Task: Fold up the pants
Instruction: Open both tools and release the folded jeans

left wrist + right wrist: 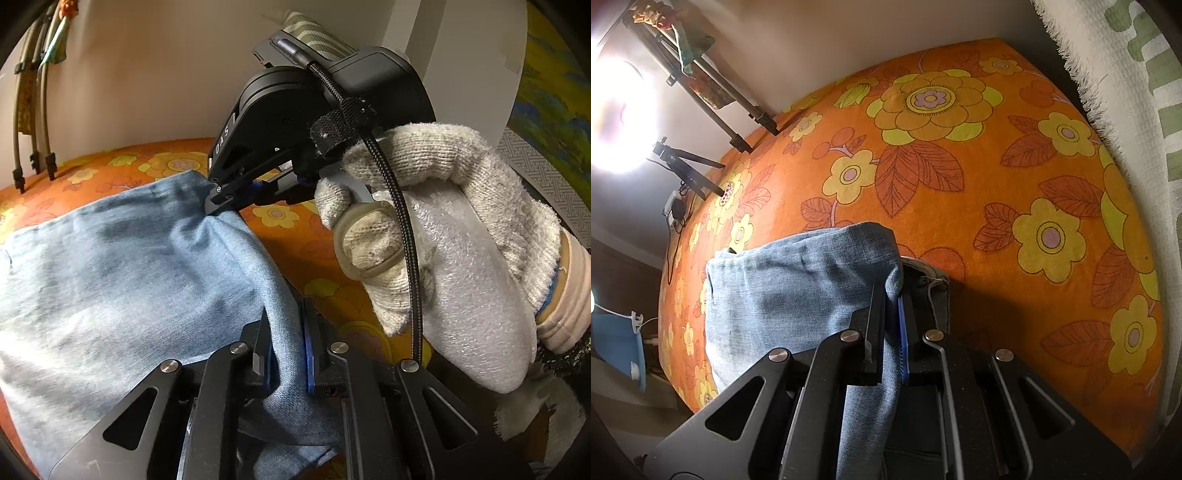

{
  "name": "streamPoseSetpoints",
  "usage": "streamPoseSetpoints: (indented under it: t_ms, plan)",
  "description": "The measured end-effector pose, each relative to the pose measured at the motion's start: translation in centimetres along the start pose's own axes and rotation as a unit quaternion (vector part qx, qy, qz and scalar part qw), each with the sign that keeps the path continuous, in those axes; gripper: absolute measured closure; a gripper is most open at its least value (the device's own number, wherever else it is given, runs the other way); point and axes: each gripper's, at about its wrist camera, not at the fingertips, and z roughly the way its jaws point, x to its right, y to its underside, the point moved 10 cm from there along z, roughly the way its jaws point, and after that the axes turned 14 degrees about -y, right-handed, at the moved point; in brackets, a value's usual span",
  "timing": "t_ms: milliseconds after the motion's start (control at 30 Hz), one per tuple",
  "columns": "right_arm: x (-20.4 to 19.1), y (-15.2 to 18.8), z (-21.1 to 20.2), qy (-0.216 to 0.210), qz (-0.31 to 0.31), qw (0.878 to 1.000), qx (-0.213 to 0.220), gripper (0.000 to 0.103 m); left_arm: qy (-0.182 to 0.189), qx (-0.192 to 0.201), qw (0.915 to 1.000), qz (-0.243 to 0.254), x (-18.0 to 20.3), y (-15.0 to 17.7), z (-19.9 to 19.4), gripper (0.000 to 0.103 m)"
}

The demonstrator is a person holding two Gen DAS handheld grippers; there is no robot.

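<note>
Pinching the pants [122,266] edge, both claws (left claw [286,354], right claw [892,332]) sit above bare bedspread [997,166].

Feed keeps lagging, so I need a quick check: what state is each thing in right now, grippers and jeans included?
Left gripper: shut on the pants' edge.
Right gripper: shut on the pants' edge, farther along.
Pants: blue denim, folded over, pinched along one edge by both grippers, spread over the bed.
Gloved hand: wrapped around the right gripper's handle.
Bedspread: orange floral, lying flat.
Tripod: standing on the bed's far side.
</note>
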Motion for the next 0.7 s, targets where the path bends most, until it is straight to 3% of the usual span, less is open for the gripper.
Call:
streamPoseSetpoints:
  t_ms: [267, 333, 467, 600, 700]
  plan:
    - [-0.1, -0.3, -0.6, 0.023, -0.01, 1.0, 0.008, 0.097, 0.007, 0.003, 0.9999, 0.007, 0.9, 0.4, -2.2, 0.081]
    - [-0.2, -0.4, -0.8, 0.04, -0.017, 0.999, 0.012, 0.097, 0.006, 0.01, 0.9998, 0.014, 0.9, 0.6, -3.3, 0.073]
    - [-0.2, -0.9, -2.3, 0.08, -0.024, 0.996, 0.029, 0.089, 0.0, 0.026, 0.9994, 0.024, 0.3, 1.2, -6.0, 0.073]
    - [-1.8, -1.5, -4.2, 0.082, -0.041, 0.995, 0.049, 0.088, -0.011, 0.031, 0.9994, 0.006, -2.0, 1.7, -8.1, 0.073]
    - [-3.8, -2.0, -5.2, 0.077, -0.057, 0.993, 0.063, 0.077, -0.03, 0.039, 0.9988, 0.001, -3.8, 2.4, -9.8, 0.073]
